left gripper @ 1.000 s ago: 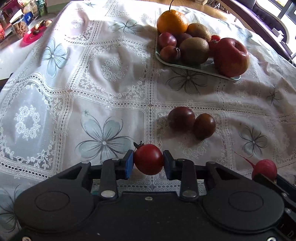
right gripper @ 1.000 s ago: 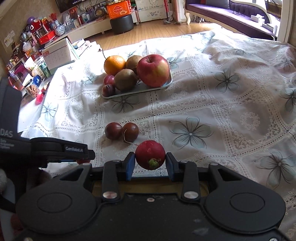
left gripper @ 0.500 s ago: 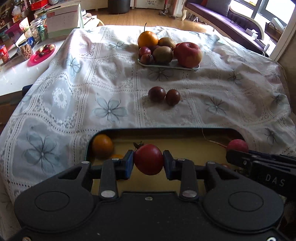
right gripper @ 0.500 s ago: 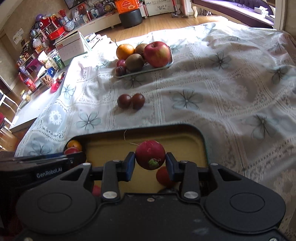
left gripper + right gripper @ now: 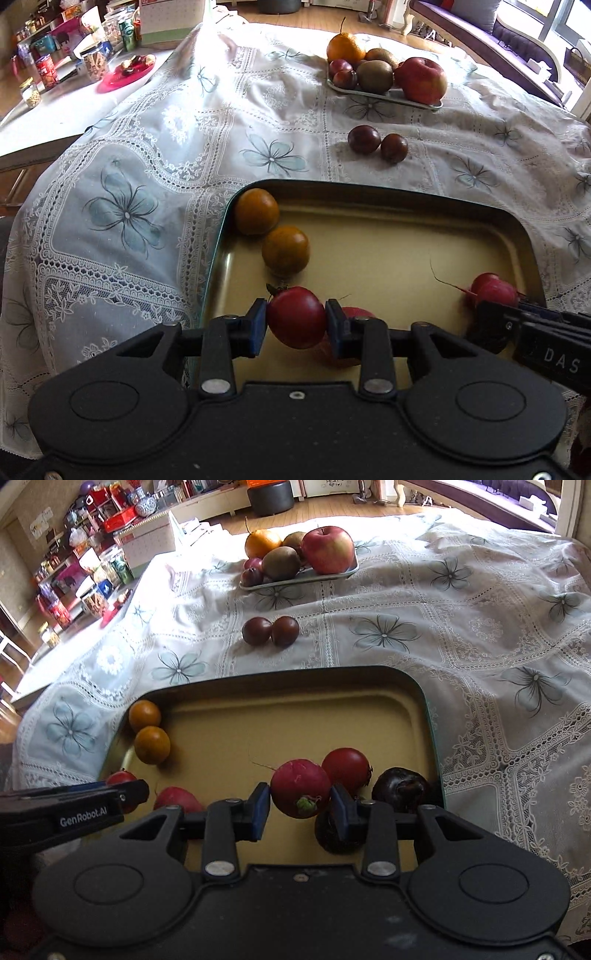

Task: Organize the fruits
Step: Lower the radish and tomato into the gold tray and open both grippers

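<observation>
You held both grippers low over the yellow tray — your left gripper clenched on a red tomato, your right gripper clamped around a radish. The tray's middle lay open; two orange tomatoes crowded its far-left corner.

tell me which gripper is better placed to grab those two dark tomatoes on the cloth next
Neither clearly: the left gripper is shut on a red tomato, the right gripper on a radish. Both hang over the tray; the dark tomatoes lie centered beyond.
</observation>
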Tool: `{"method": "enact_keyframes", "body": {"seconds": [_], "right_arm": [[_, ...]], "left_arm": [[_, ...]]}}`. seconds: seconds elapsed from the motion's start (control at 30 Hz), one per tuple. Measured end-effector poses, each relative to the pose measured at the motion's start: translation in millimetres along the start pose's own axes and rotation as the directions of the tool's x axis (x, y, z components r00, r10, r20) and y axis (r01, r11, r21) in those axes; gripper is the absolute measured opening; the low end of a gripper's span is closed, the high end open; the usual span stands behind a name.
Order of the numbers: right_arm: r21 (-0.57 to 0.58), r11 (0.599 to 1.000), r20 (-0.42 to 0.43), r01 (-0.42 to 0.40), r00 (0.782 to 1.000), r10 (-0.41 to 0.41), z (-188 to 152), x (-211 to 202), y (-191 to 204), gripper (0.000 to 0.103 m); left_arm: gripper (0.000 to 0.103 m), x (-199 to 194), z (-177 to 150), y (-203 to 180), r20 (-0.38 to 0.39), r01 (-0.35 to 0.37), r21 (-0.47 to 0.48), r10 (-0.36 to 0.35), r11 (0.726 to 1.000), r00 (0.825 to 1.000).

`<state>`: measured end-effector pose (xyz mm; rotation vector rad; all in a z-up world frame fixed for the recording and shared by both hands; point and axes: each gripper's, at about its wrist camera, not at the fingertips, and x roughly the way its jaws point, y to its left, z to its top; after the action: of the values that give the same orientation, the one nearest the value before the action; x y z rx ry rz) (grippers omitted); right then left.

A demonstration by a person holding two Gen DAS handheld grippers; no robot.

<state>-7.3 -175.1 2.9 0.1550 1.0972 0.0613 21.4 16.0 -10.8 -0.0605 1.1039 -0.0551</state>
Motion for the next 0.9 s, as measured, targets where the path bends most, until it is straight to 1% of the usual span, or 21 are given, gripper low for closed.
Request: {"method": "enact_keyframes", "body": {"seconds": [0.1,0.23,0.7,0.9], "right_arm": [[-0.009,1.0,-0.019,-0.001,1.0,0.001,-1,3,1,0.037],[-0.015,1.0,-0.025,0.0,1.0,0.0,0,3,2,0.037],[-0.021,1.0,-0.041,0.005,0.999,-0.006,-1,7,5,0.038],[-0.024,1.0,-0.033,-0.001,0.999,0.0,-1,5,5,0.039]], "left_arm": [[0.043,7,-3,0,-0.024,-0.003,0.002,0.003,1.0,1.0],[0.043,10,-6,-1,-0.028,-0.024,0.004,0.024,1.0,0.999],[0.043,15,-5,4,-0.064,-0.021,-0.022,0.019,1.0,0.998],[0.043,9,-5,3,-0.048,-0.029,-0.018,0.028,0.999,0.998]]}}
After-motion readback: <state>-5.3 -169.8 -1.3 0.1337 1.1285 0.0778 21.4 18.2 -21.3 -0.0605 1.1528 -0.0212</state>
